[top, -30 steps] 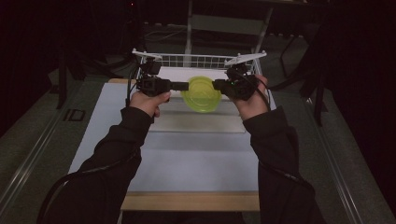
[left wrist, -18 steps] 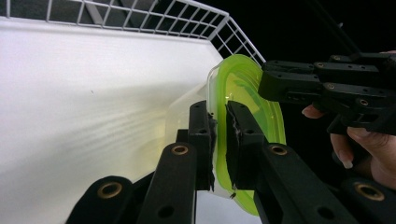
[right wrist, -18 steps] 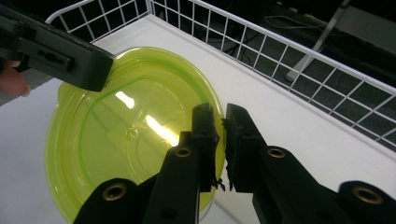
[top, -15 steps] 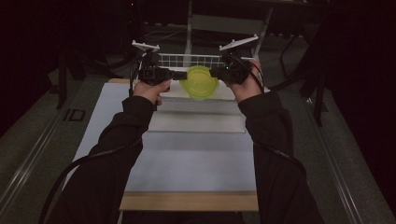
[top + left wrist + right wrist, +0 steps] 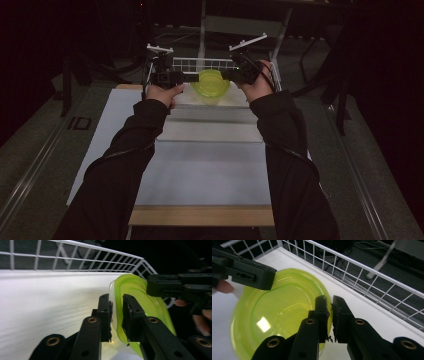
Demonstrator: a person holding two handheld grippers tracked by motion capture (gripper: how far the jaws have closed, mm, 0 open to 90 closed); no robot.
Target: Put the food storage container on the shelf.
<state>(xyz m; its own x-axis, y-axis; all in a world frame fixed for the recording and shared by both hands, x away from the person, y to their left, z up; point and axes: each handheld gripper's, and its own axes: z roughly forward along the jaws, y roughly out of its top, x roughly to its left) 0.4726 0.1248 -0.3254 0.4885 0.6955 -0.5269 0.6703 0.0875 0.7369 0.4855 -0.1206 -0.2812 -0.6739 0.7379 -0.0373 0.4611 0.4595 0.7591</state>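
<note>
Stretching away from the person, the white table top (image 5: pixel 200 160) serves as the landmark; it is a long pale rectangle with a wooden strip along its near edge, set in a very dark room. Left of the table, grey floor and a metal rail (image 5: pixel 30 170) run alongside it. Over the table's far end, the left gripper (image 5: pixel 187 77) points inward, its jaws straddling the rim of the yellow-green bowl (image 5: pixel 211 84); the jaws have just been opening a little, and in the left gripper view a sliver of gap shows between the outer pad and the bowl wall (image 5: pixel 140 302). The bowl hangs above the table's far end, just in front of the white wire basket (image 5: pixel 202 64) that stands at that end. On the bowl's other side, the right gripper (image 5: pixel 227 75) pinches the opposite rim, its pads pressed onto it (image 5: pixel 329 307). Right of the table, dark floor and chair legs (image 5: pixel 345 100) fade into shadow.
</note>
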